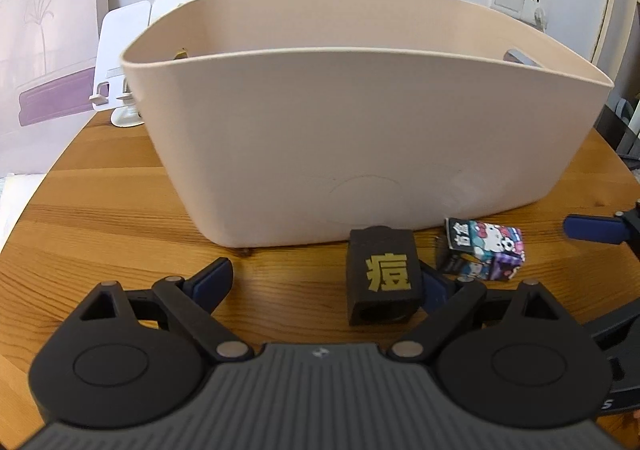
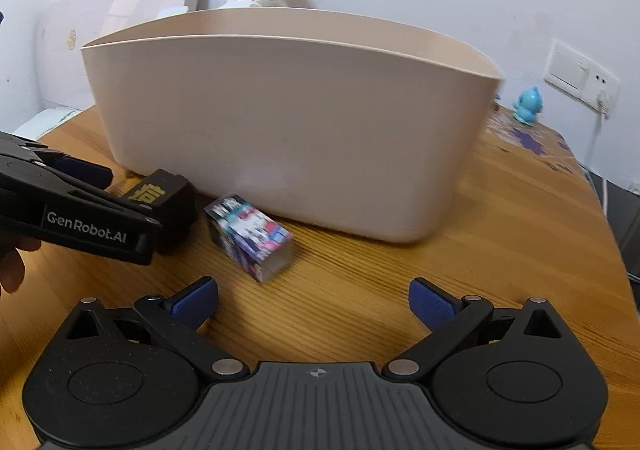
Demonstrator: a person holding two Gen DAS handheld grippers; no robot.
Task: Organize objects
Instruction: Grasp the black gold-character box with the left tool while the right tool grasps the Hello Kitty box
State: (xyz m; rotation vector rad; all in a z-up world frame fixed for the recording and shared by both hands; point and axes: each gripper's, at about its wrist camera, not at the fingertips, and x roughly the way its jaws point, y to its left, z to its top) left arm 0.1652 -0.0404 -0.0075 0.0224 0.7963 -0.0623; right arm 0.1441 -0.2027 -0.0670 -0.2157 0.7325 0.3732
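Wooden table (image 1: 120, 209) — loaded.
On it: beige bin (image 1: 360, 137), black block (image 1: 382, 276), cartoon box (image 1: 484, 250), blue figurine (image 2: 527, 105) — well apart.

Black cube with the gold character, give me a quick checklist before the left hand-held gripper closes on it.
1. Left hand-held gripper open wide: ok.
2. Black cube between its fingers: ok, though close to the right finger.
3. Cube centred in the gap: not ok.
4. Cartoon box apart from the cube: ok.
5. Right hand-held gripper open, holding nothing: ok.
6. Room inside the beige bin: cannot tell.
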